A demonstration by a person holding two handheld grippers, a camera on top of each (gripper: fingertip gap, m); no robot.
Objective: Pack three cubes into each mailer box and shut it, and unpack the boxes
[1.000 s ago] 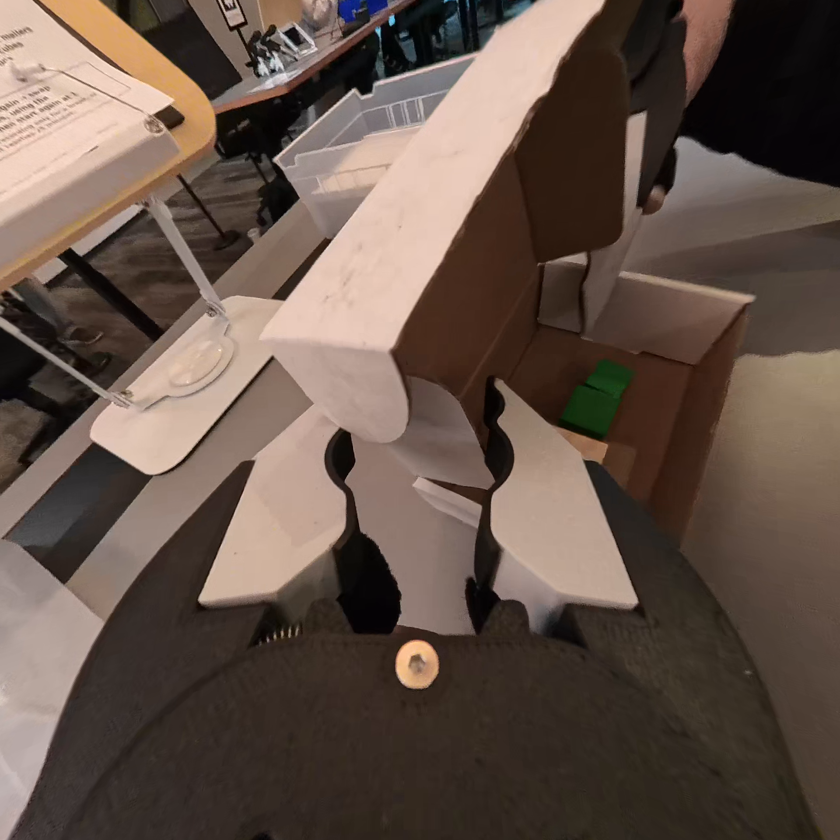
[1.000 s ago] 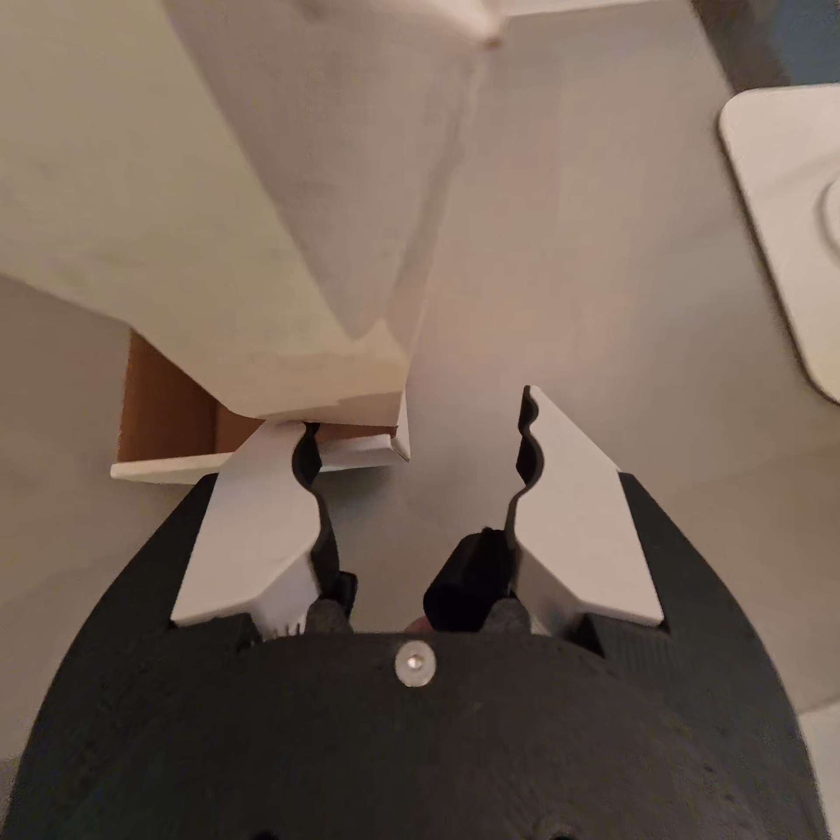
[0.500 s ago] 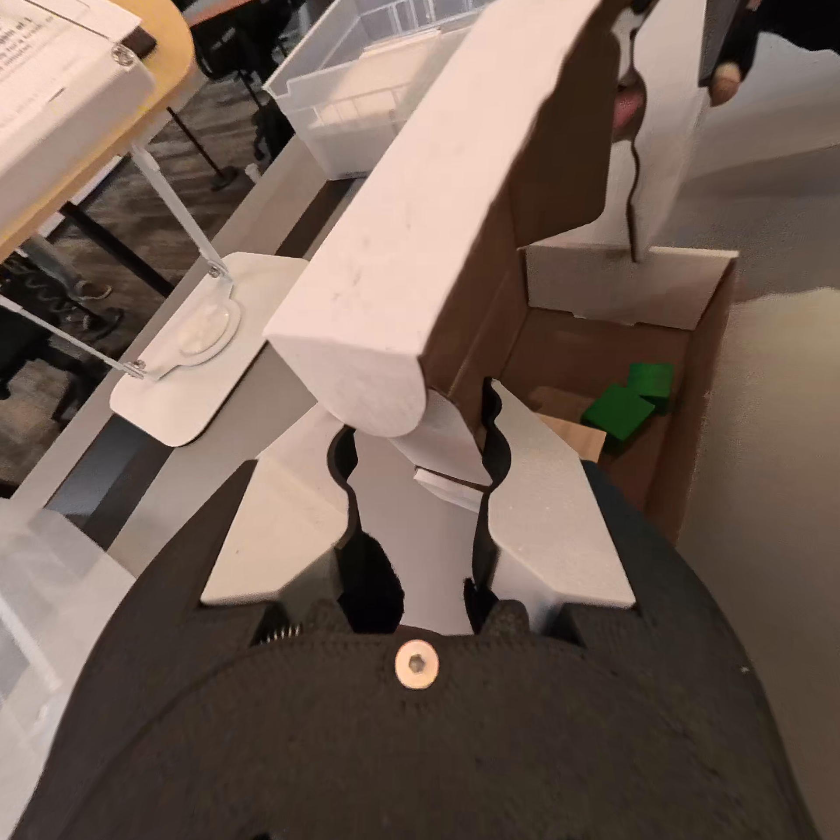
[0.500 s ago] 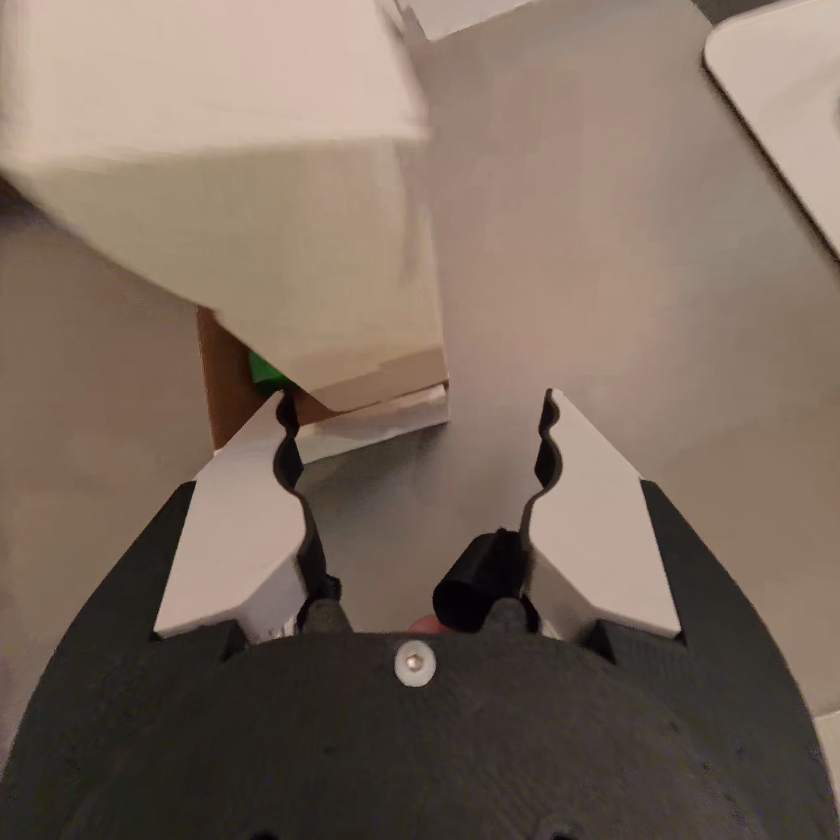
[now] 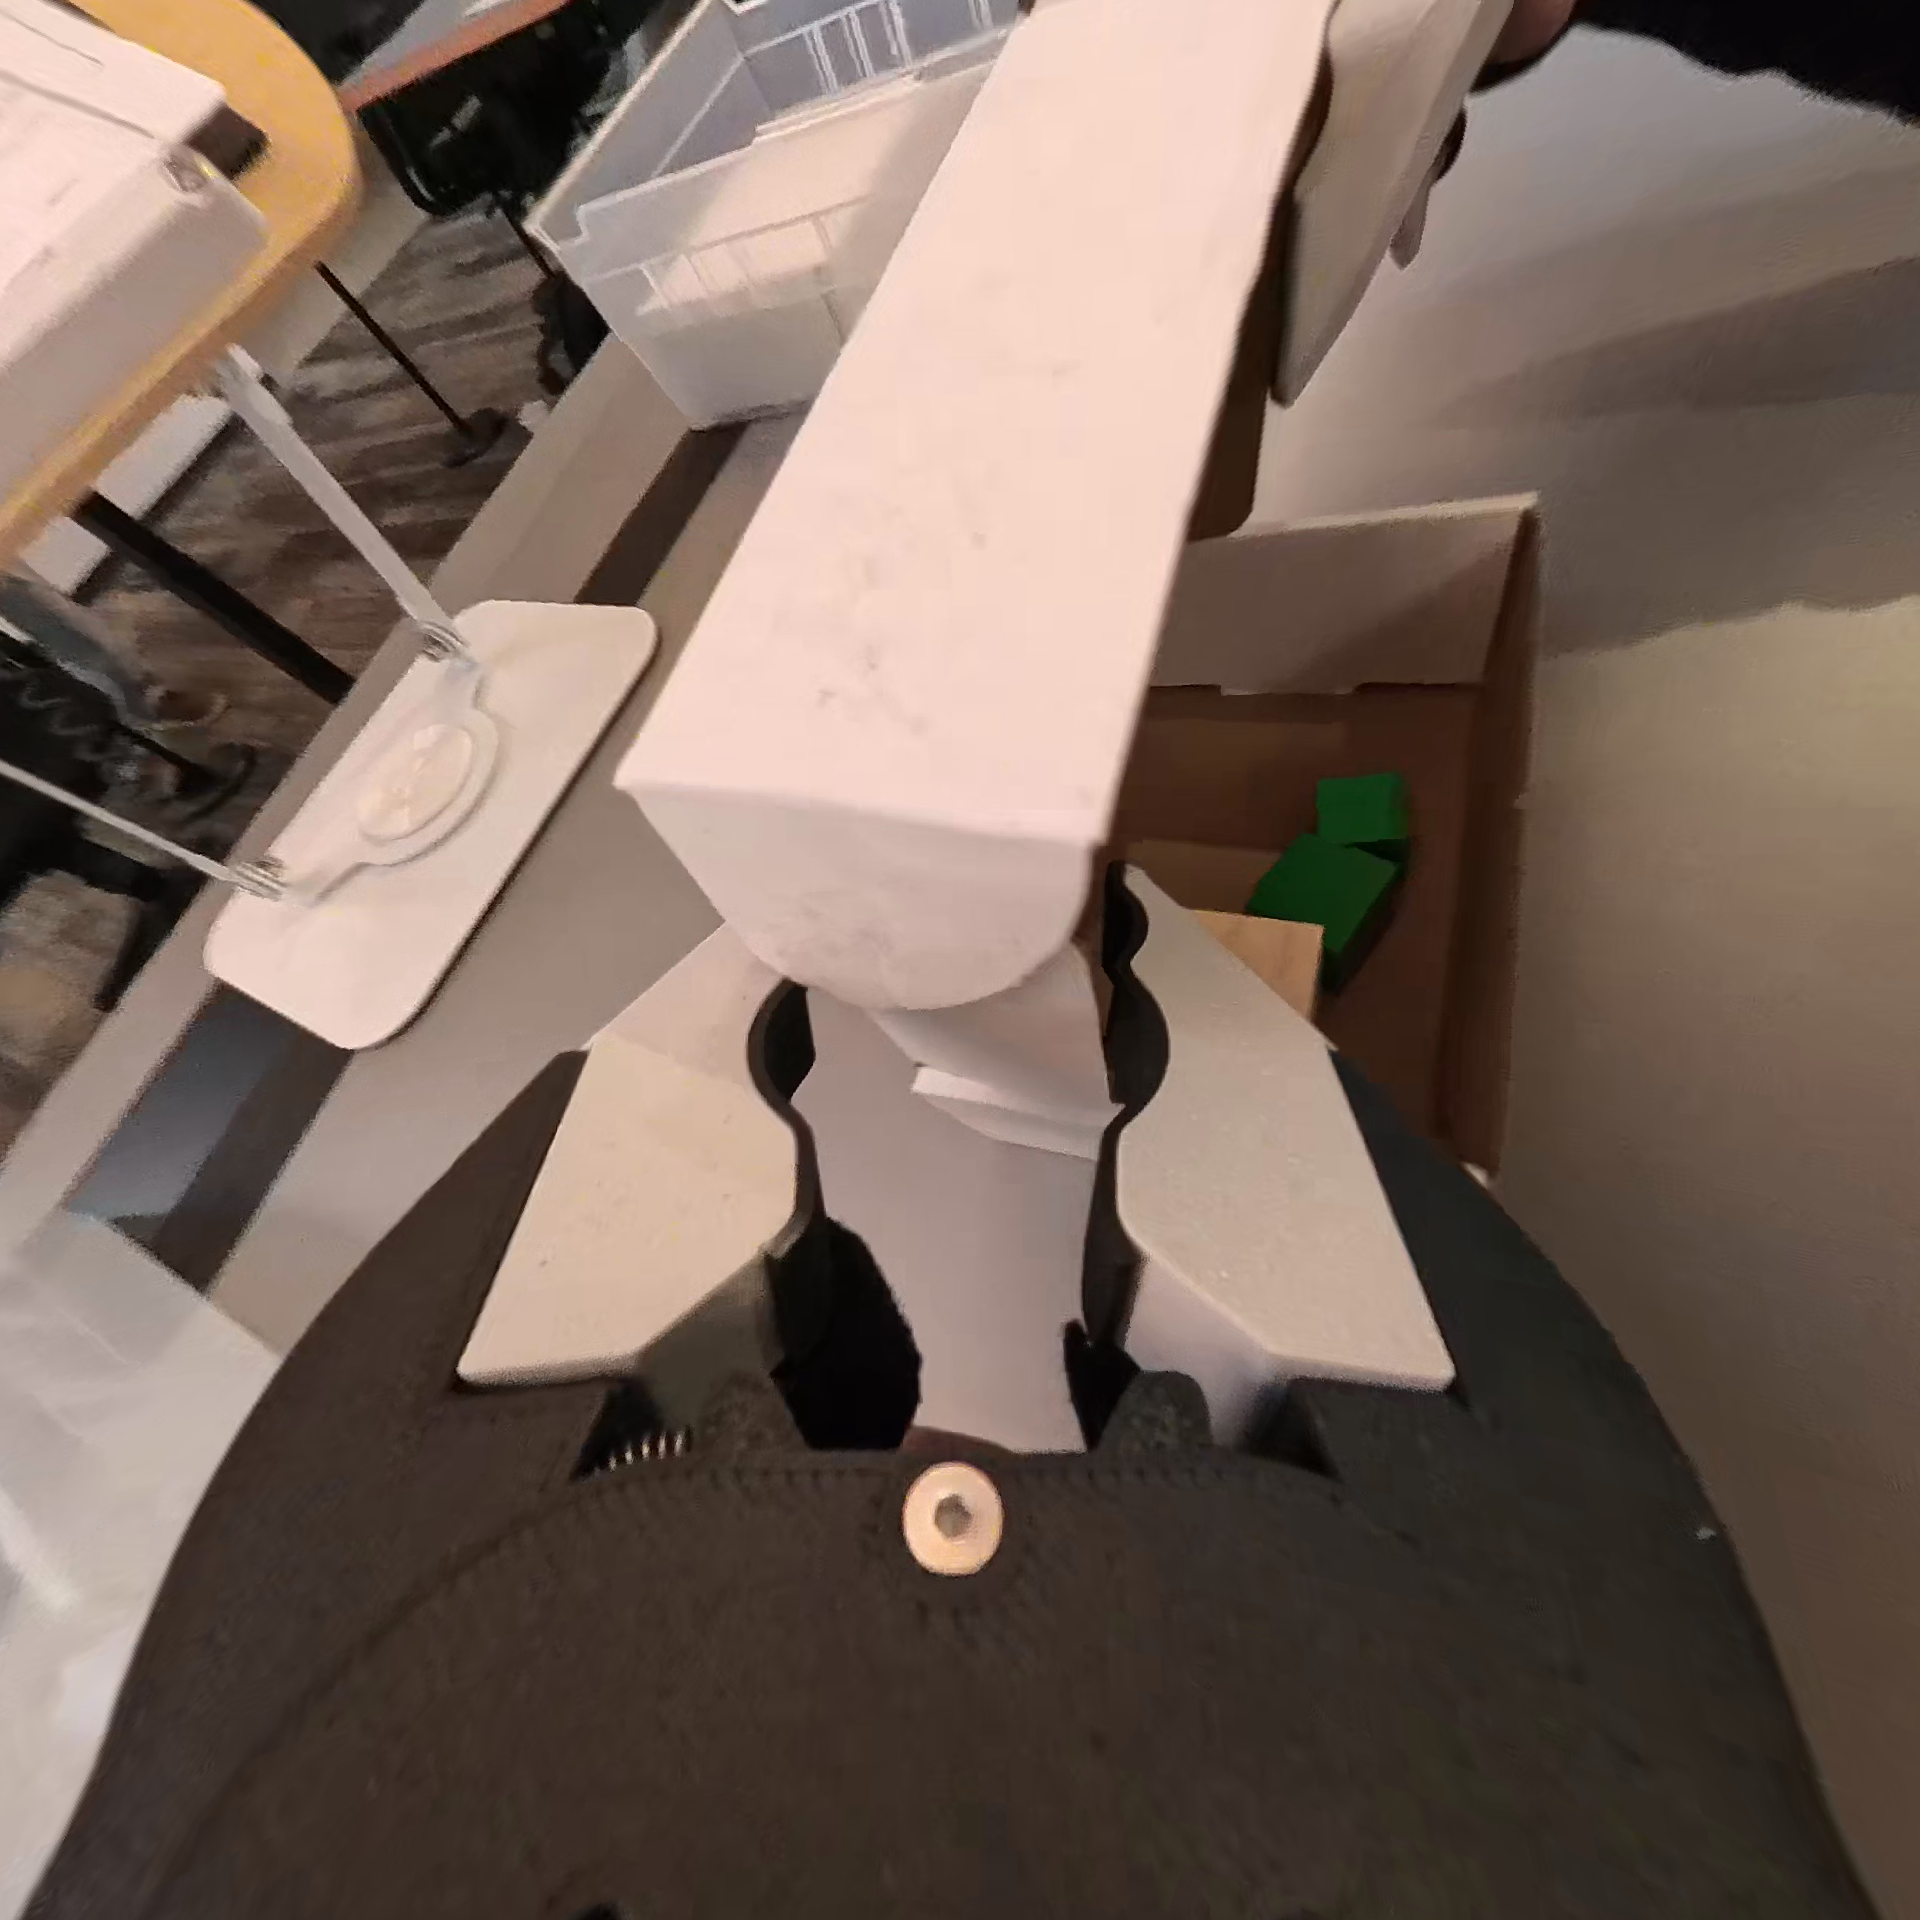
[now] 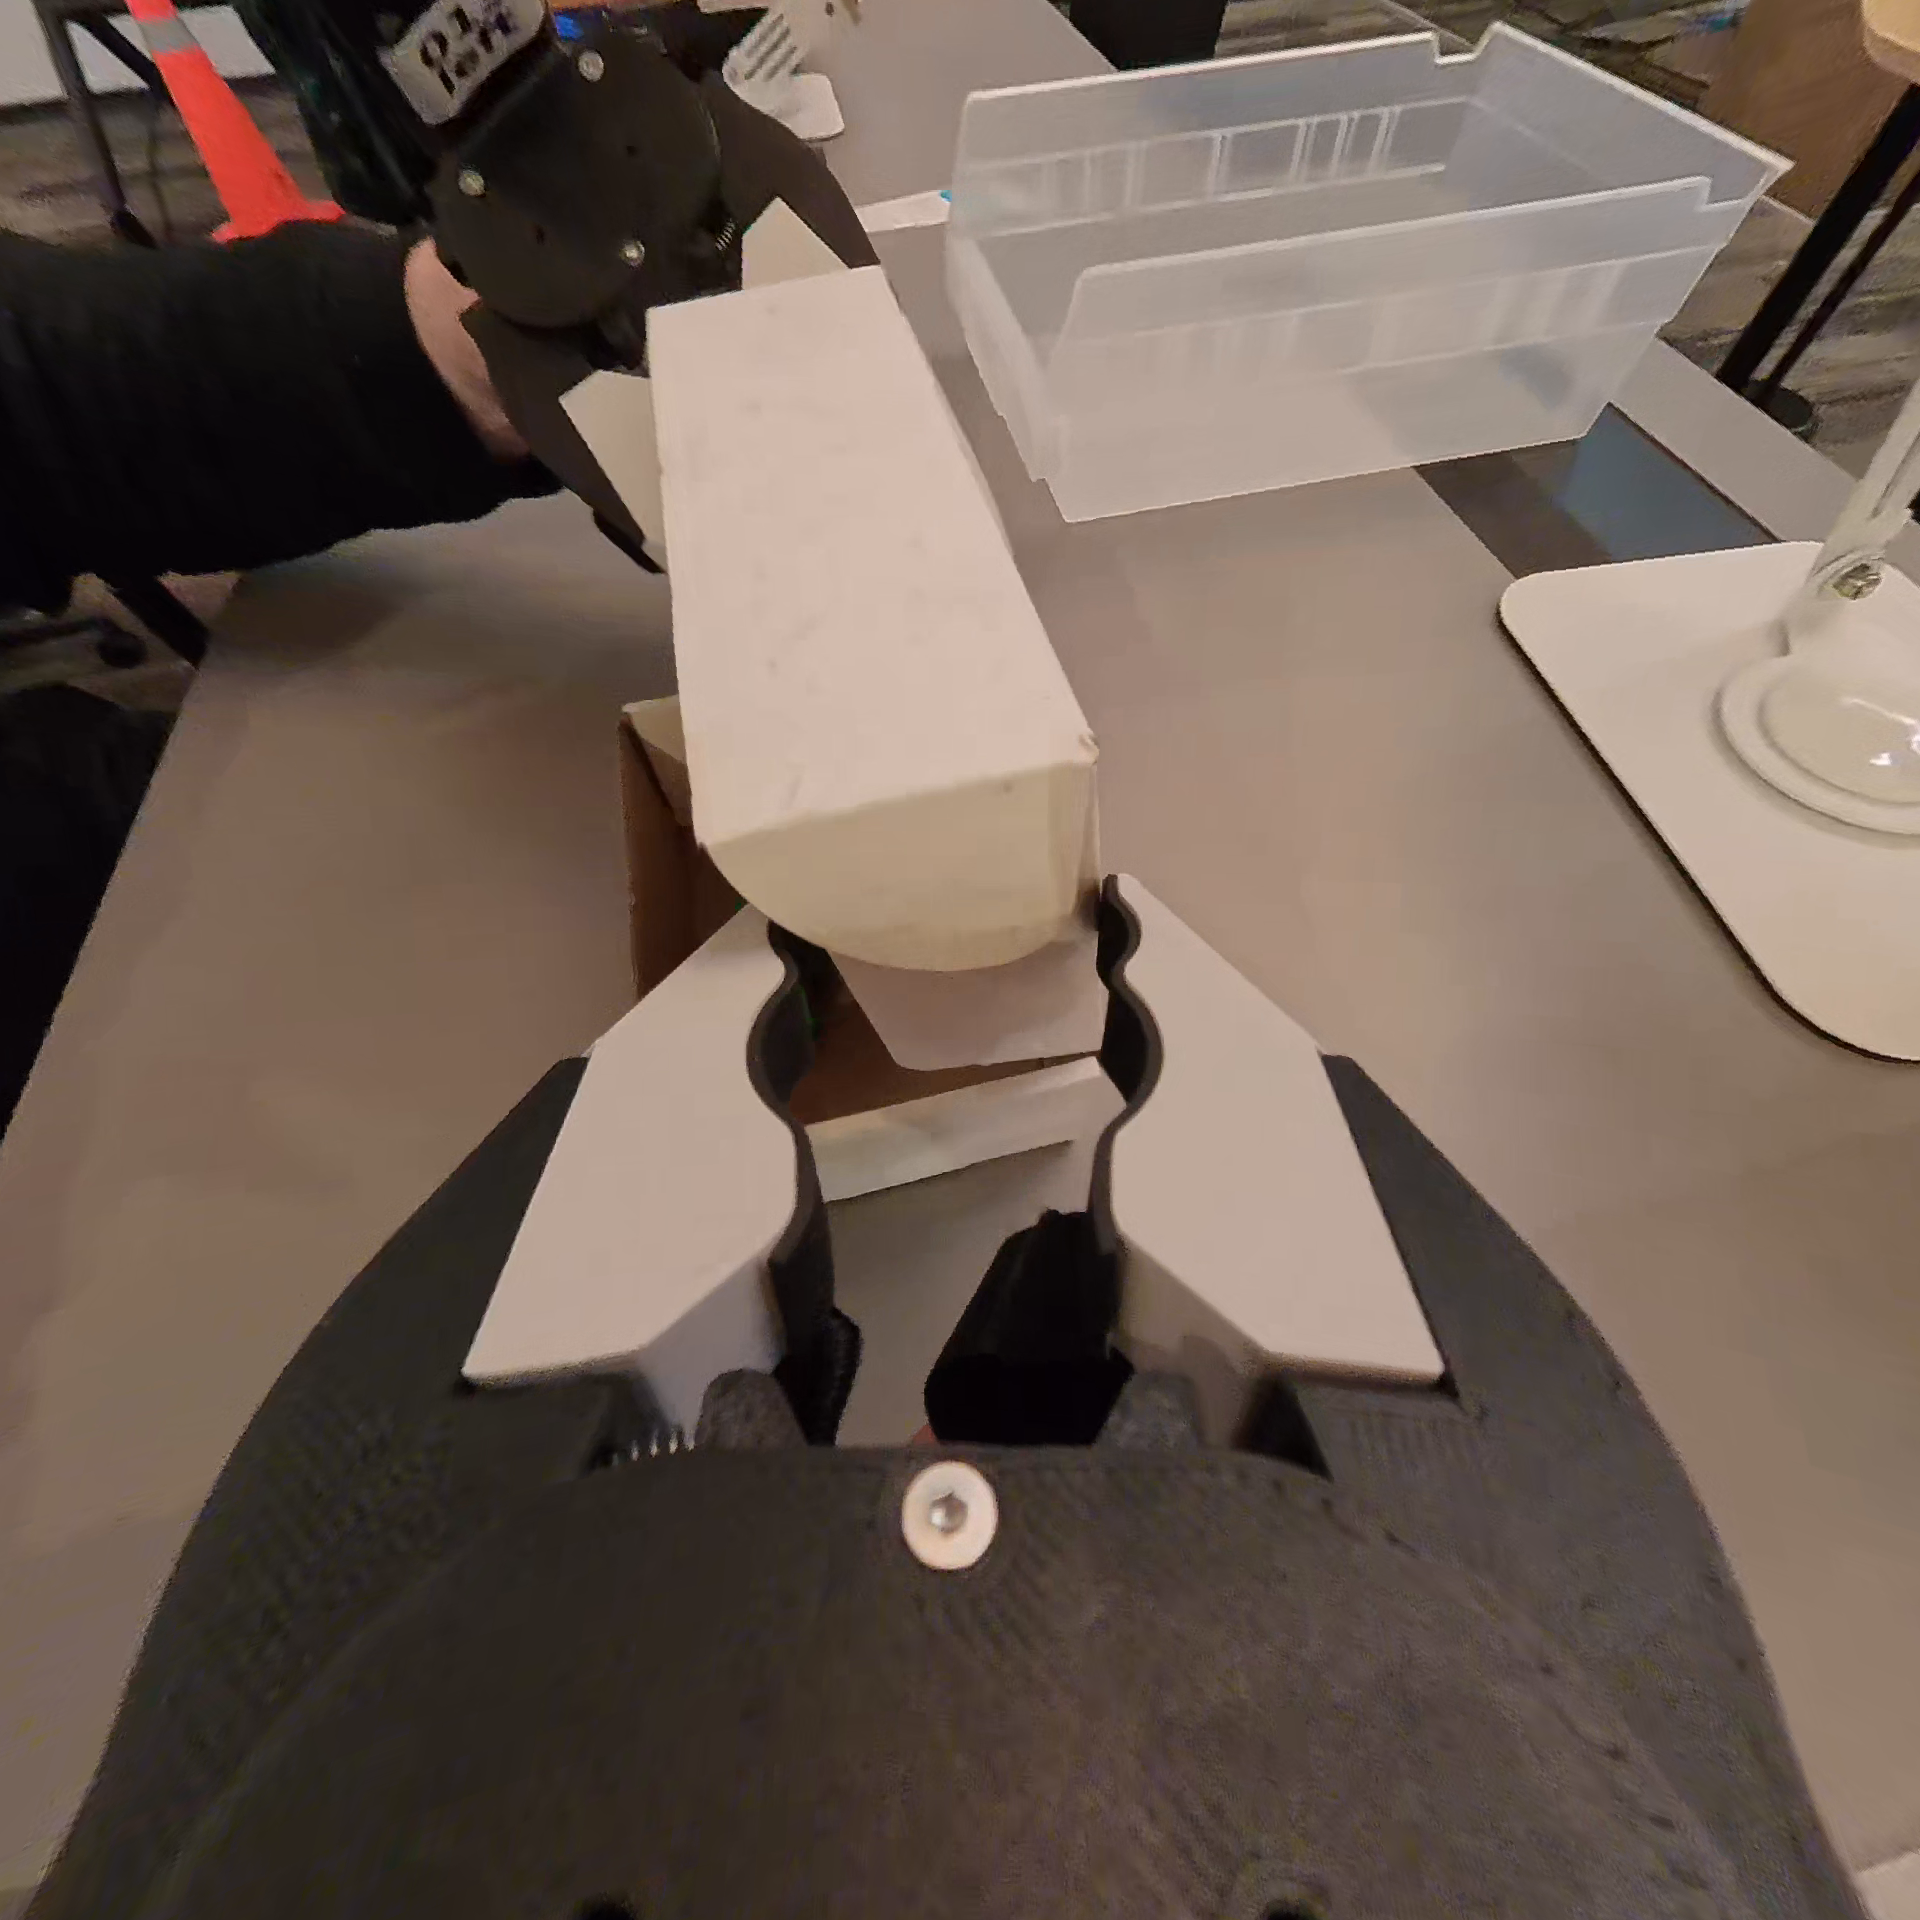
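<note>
Grey table [image 6: 1299, 748], clear plastic bin [image 6: 1340, 301] at the far side, white stand base [image 6: 1704, 790] to the right. Mailer box [image 5: 1496, 727] sits mid-table, lid [image 6: 852, 623] half raised; two green cubes [image 5: 1335, 883] and a wooden cube [image 5: 1273, 951] inside. Left gripper [image 5: 951, 1029] and right gripper [image 6: 940, 1023] each have jaws parted around a rounded lid side flap; contact unclear. Thin, light cardboard, likely to crease: hold near the folds.

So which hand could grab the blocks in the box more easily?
Probably the left gripper: its view shows the green blocks and wooden block just ahead of it. From the right gripper, the raised lid mostly hides them.
</note>
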